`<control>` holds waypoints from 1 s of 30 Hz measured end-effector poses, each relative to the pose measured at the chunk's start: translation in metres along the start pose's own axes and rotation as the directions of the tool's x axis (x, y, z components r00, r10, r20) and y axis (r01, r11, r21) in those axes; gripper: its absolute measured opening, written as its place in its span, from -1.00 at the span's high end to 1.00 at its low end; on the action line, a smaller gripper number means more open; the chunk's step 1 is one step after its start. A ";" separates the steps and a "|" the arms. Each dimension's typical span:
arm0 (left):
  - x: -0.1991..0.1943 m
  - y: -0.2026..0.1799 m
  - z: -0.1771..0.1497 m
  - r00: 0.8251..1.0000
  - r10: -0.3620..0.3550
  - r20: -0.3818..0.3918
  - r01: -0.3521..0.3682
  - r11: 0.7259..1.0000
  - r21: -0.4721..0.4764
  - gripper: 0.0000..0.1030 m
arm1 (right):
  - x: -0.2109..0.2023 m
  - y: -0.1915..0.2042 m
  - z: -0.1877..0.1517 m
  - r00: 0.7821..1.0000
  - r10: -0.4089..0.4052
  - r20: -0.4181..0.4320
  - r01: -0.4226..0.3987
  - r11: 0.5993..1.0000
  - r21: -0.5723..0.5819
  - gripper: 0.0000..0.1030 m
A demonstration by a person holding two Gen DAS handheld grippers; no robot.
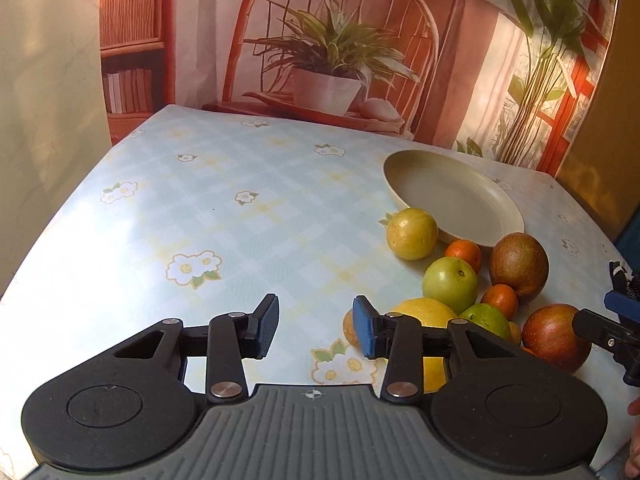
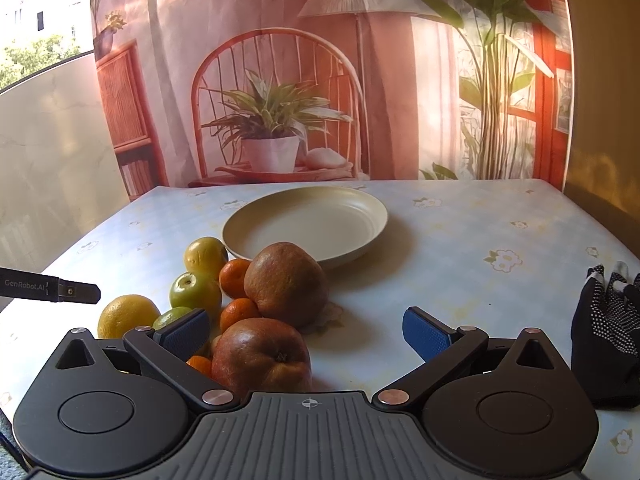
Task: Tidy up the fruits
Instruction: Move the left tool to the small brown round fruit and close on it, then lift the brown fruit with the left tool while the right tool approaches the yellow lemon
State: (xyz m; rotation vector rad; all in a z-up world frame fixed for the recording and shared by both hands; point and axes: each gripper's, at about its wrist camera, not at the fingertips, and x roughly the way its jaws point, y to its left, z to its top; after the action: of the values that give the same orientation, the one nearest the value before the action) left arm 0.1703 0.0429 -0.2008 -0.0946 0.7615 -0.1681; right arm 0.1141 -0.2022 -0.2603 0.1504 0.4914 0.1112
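Note:
An empty cream plate (image 1: pixel 460 196) (image 2: pixel 308 224) sits on the flowered tablecloth. In front of it lies a heap of fruit: a yellow-green round fruit (image 1: pixel 412 234) (image 2: pixel 205 257), a green apple (image 1: pixel 450 284) (image 2: pixel 195 290), small oranges (image 1: pixel 464 254) (image 2: pixel 235 278), a brown pear-like fruit (image 1: pixel 519 262) (image 2: pixel 285 283), a lemon (image 1: pixel 424 314) (image 2: pixel 127 315) and a red apple (image 1: pixel 556 336) (image 2: pixel 262 356). My left gripper (image 1: pixel 316 328) is open and empty, left of the heap. My right gripper (image 2: pixel 308 334) is open, with the red apple between its jaws near the left pad.
A dark dotted glove (image 2: pixel 608 336) lies on the table at the right. A printed backdrop (image 2: pixel 280 80) of a chair and plants hangs behind the table's far edge. Bare tablecloth (image 1: pixel 180 208) stretches left of the fruit.

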 end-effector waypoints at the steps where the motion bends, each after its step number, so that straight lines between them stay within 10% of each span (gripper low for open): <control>1: 0.004 0.002 0.002 1.000 -0.024 -0.017 0.023 0.999 -0.025 0.39 | 0.000 0.000 0.000 1.000 0.001 -0.001 -0.001 1.000 0.000 -0.98; 17: 0.045 0.013 0.013 0.971 -0.185 -0.151 0.117 0.920 -0.374 0.40 | 0.003 -0.003 -0.001 1.000 0.003 -0.014 -0.002 1.000 0.012 -0.98; 30: 0.041 0.023 0.014 0.983 -0.126 -0.133 0.073 0.936 -0.346 0.87 | 0.002 -0.005 -0.001 1.000 0.001 -0.015 -0.001 0.999 0.034 -0.98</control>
State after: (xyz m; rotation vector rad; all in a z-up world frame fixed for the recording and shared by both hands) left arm 0.2119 0.0582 -0.2218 -0.4543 0.9354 -0.1403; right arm 0.1160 -0.2070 -0.2632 0.1833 0.5087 0.1050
